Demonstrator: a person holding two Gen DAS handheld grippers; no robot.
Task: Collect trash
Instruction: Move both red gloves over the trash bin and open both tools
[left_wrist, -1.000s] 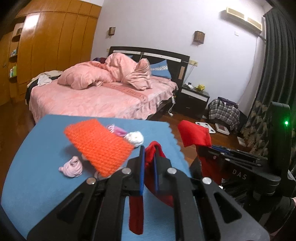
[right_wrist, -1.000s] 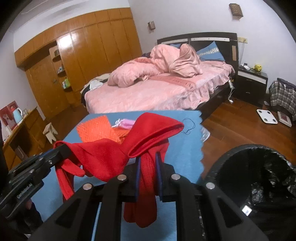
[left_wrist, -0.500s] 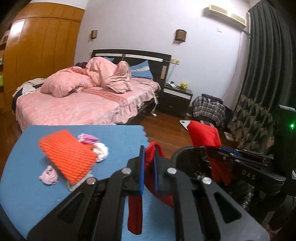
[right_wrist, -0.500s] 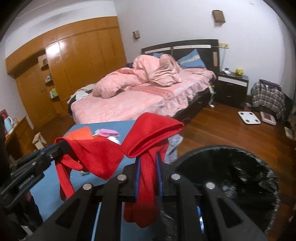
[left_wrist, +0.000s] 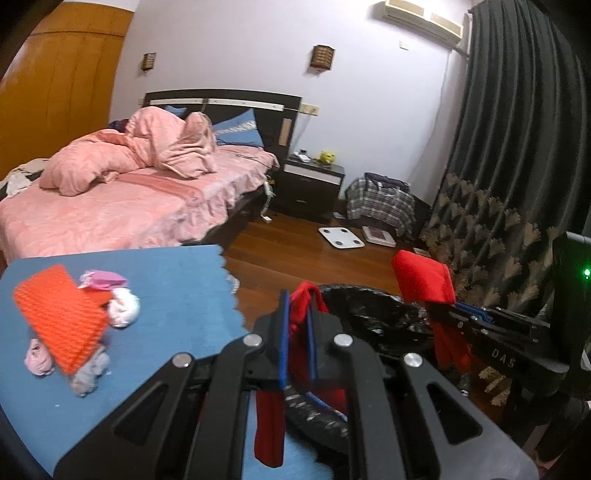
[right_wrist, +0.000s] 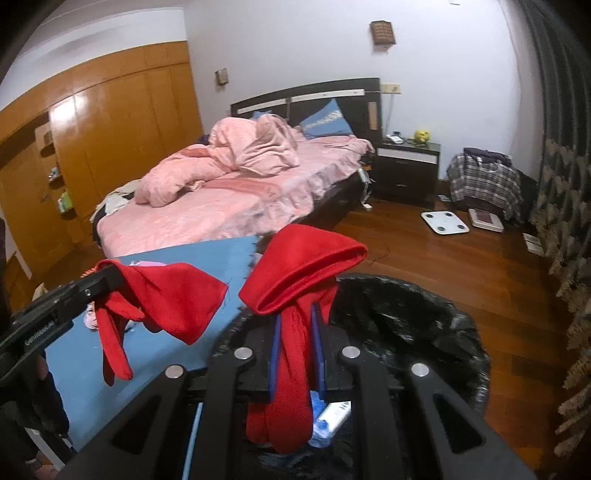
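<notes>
Left gripper (left_wrist: 297, 314) is clamped on a red cloth (left_wrist: 303, 306); the cloth pokes up between the blue pads and a strip of it hangs down below the jaws. Right gripper (right_wrist: 295, 328) is also clamped on a red cloth (right_wrist: 303, 266), whose folded top flops over the fingertips while the rest dangles under the jaws. Cannot tell if the 2 grippers hold 1 piece or 2 separate ones; the right wrist view shows a gap between the 2 red parts.

Both grippers hover over the black-lined trash bin (right_wrist: 424, 325), which stands on the wood floor just beside the blue table (left_wrist: 177, 280). Some blue-and-white packaging (right_wrist: 332, 413) lies inside the bin.

On the blue table, well left of the left gripper: an orange knitted cloth (left_wrist: 62, 317), a pink scrap (left_wrist: 105, 278) at its far edge, a white wad (left_wrist: 123, 310) touching its right side, a pink wad (left_wrist: 37, 360) and a grey wad (left_wrist: 88, 373) at its near edge.

Background: bed with pink quilt (left_wrist: 122, 192), dark nightstand (left_wrist: 310, 184), white bathroom scale (left_wrist: 341, 237) on the floor.
</notes>
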